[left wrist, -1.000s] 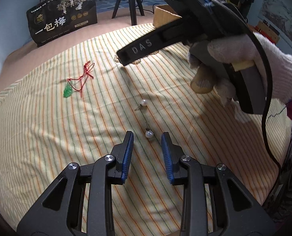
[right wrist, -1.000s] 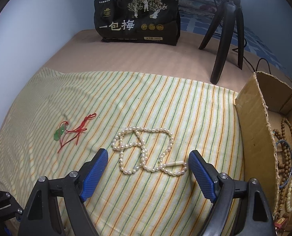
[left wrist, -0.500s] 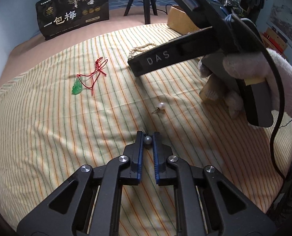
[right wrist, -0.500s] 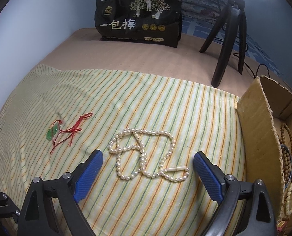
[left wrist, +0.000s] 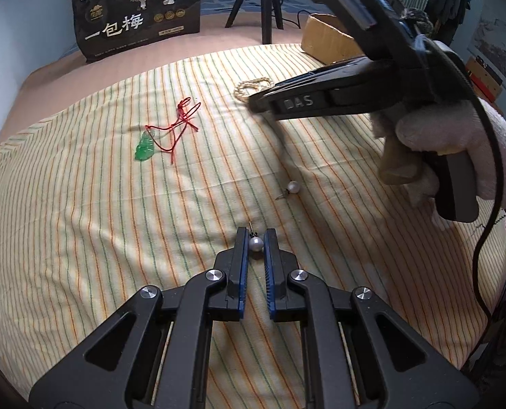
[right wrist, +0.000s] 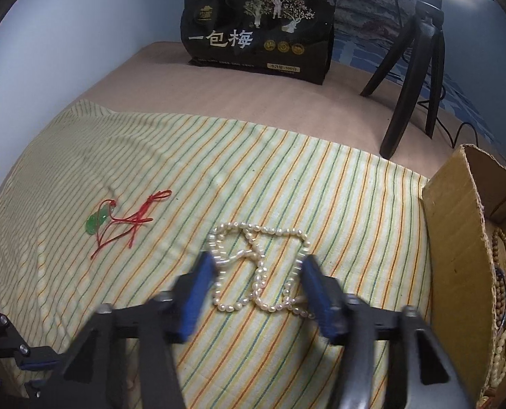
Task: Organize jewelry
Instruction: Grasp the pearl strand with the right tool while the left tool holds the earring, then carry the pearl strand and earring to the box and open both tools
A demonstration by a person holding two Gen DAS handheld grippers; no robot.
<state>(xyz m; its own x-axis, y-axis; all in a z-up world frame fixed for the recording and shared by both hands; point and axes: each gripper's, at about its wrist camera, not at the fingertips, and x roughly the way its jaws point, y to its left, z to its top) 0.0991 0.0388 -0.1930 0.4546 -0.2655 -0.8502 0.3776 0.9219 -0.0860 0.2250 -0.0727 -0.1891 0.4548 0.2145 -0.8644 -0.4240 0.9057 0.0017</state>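
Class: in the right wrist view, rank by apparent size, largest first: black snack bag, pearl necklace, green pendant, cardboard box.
1. Cardboard box, though cropped at the edge and nearer the camera
2. Black snack bag, though farther away
3. Pearl necklace
4. Green pendant

- A black foil snack bag (right wrist: pixel 258 29) printed with pale trees and white Chinese characters stands upright at the far edge of the bed, against the pale blue wall (right wrist: pixel 82 34).
- A black camera tripod (right wrist: pixel 413 71) stands to the right of the bag on the beige sheet (right wrist: pixel 253 99), with a black cable (right wrist: pixel 457 133) trailing near its feet.
- A yellow cloth with thin green and orange stripes (left wrist: pixel 82 238) covers the near part of the bed.
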